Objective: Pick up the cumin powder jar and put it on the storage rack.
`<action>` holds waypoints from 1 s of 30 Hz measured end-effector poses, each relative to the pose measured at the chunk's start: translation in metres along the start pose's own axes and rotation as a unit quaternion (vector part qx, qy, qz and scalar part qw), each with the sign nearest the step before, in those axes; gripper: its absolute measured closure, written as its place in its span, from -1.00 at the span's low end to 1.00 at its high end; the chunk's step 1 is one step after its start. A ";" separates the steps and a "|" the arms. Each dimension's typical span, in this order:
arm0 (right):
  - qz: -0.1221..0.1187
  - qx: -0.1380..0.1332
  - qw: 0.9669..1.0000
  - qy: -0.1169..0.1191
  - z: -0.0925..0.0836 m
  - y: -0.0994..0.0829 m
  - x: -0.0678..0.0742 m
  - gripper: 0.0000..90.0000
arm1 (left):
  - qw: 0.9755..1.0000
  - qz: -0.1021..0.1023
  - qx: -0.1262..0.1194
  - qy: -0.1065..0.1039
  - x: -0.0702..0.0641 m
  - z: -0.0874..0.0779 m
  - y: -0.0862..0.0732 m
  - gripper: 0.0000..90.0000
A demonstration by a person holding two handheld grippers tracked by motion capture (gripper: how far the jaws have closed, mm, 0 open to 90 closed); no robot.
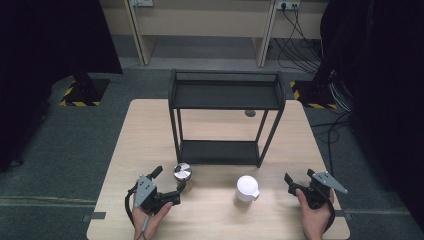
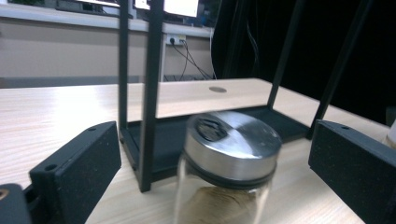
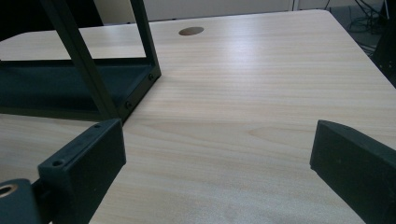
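Observation:
A glass jar (image 1: 182, 172) with a silver lid stands on the table in front of the black shelf's left post. In the left gripper view the jar (image 2: 226, 172) sits between the jaws with a gap on each side, and something brown lies inside it. My left gripper (image 1: 169, 182) (image 2: 215, 172) is open and its pads are off the glass. A white lidded container (image 1: 246, 188) stands to the right of the jar. My right gripper (image 1: 299, 176) (image 3: 217, 163) is open over bare table near the right edge, with nothing between its jaws.
A black two-tier shelf (image 1: 225, 95) (image 2: 152, 93) (image 3: 79, 84) stands at the middle back of the wooden table (image 1: 145, 130), both tiers bare. A round cable hole (image 1: 250, 113) (image 3: 191, 31) lies behind it. Dark curtains and cables surround the table.

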State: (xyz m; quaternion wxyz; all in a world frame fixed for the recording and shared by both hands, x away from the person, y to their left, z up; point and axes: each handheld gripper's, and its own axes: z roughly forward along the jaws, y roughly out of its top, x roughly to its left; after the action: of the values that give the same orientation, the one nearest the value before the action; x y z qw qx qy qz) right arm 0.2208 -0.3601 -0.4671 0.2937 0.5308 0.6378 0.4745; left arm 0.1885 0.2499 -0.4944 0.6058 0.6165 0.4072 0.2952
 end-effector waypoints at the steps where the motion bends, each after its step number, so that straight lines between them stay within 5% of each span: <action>1: 0.000 0.000 1.000 0.000 0.000 0.000 0.000 -0.92 | 1.000 0.009 0.007 0.001 -0.003 0.003 0.000 -0.96; 4: -0.001 0.001 1.000 0.000 0.000 0.000 0.000 -0.92 | 0.999 0.027 0.032 0.007 -0.009 0.010 0.003 -0.91; 19: -0.003 0.002 1.000 0.001 0.000 0.001 0.000 -0.92 | 0.994 0.043 0.102 0.007 -0.018 0.032 0.011 -0.83; 30: -0.005 0.003 1.000 0.004 0.001 0.001 0.001 -0.92 | 0.991 0.042 0.121 0.025 -0.020 0.035 0.013 -0.68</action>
State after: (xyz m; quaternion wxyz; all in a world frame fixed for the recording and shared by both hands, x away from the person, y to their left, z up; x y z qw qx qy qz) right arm 0.2215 -0.3590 -0.4665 0.2919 0.5264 0.6430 0.4736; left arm 0.2105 0.2156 -0.4816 0.5034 0.6945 0.4283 0.2843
